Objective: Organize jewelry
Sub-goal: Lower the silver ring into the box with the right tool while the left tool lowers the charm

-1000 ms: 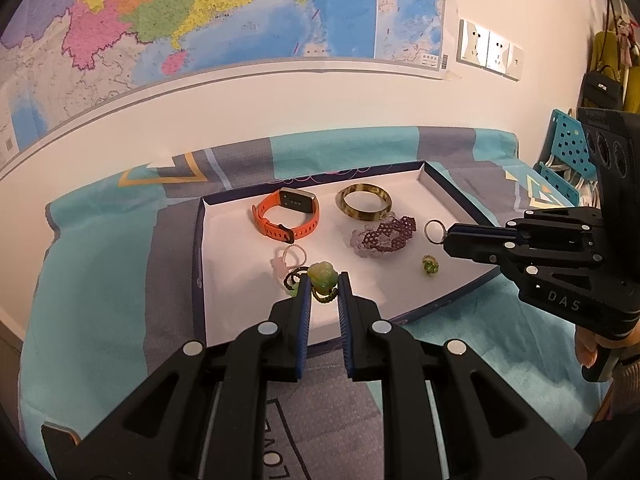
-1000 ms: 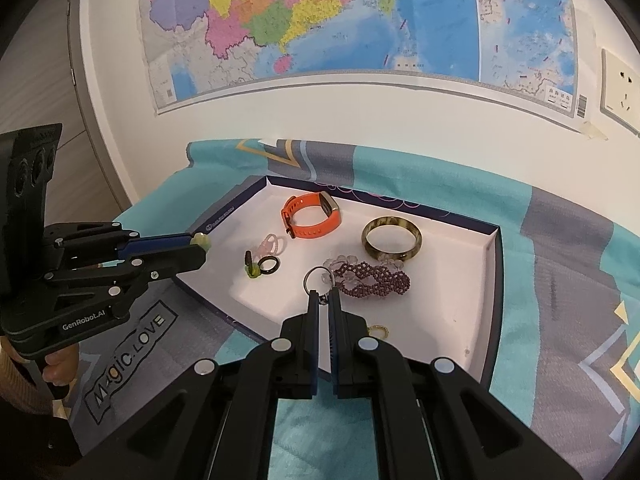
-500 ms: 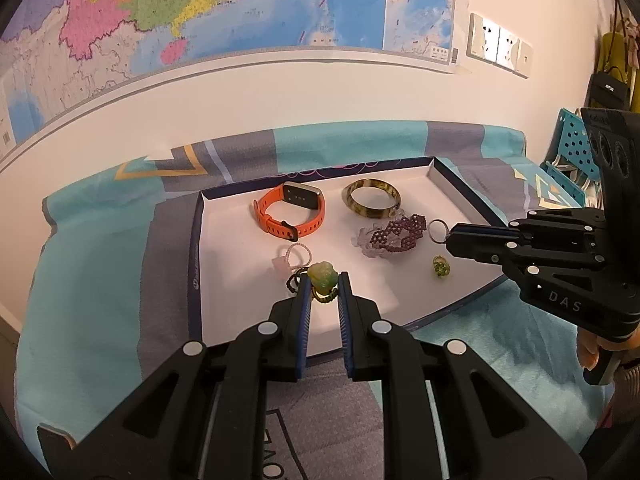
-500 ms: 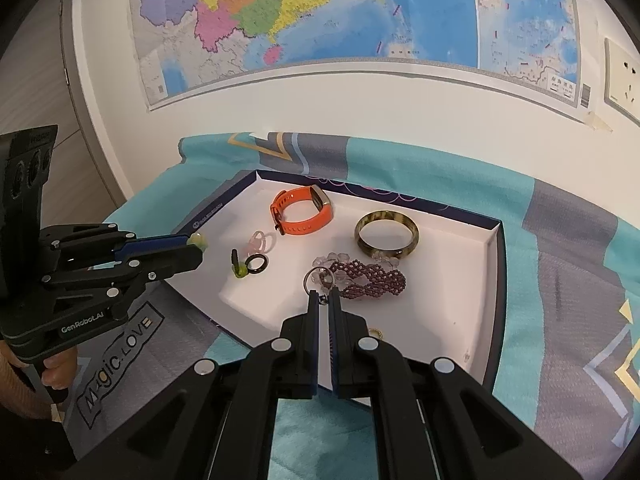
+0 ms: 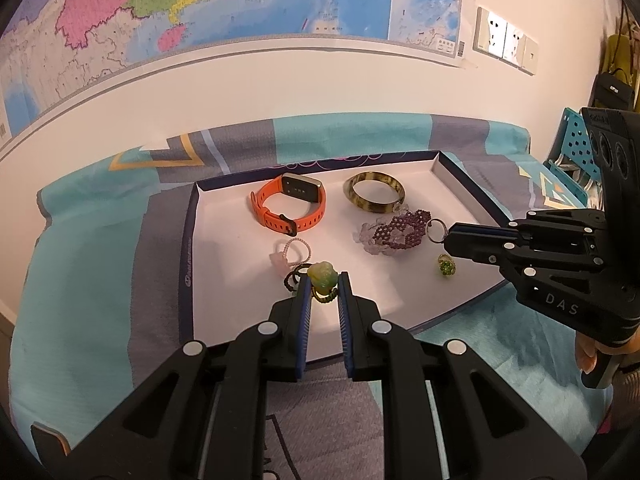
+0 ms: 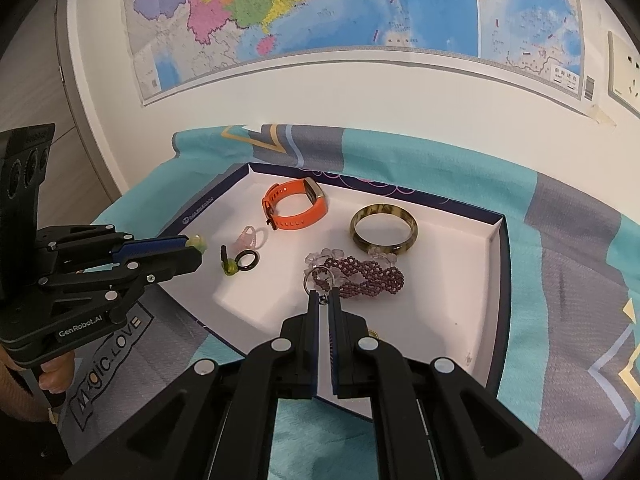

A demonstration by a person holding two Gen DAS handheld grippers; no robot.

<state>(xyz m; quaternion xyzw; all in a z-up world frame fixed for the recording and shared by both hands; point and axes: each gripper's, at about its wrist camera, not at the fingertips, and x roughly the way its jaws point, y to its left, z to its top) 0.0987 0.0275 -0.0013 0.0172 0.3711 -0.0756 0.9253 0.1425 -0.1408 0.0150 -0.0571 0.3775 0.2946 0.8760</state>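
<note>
The left gripper (image 5: 323, 282) pinches a pale green carved ring (image 5: 322, 276) between its blue pads, just above the near part of the tray floor. The right gripper (image 6: 323, 300) is pressed tight on the stem of a small silver ring (image 6: 318, 278), whose loop stands clear of the fingertips above the near end of the purple beaded bracelet (image 6: 362, 274).

The shallow white tray (image 5: 190, 236) with dark blue walls lies on a teal and grey cloth (image 5: 88, 264). Near its front edge, beside the right gripper, lies a green-stoned ring (image 5: 446, 266). Toward the tray's left edge a black ring (image 6: 246, 260) touches a yellow-green piece with a dark stem (image 6: 229, 267), and just behind them sits a pink beaded ring (image 5: 291, 251). Mid-tray, the purple beaded bracelet is tangled with clear lilac beads (image 5: 368, 238). Toward the far wall an orange watch (image 5: 289, 204) rests on its strap, and to its right, close to the far right corner, lies a mottled olive bangle (image 5: 375, 197), touching the lilac beads.

Behind the cloth, a coloured map (image 5: 224, 4) hangs on the wall.
</note>
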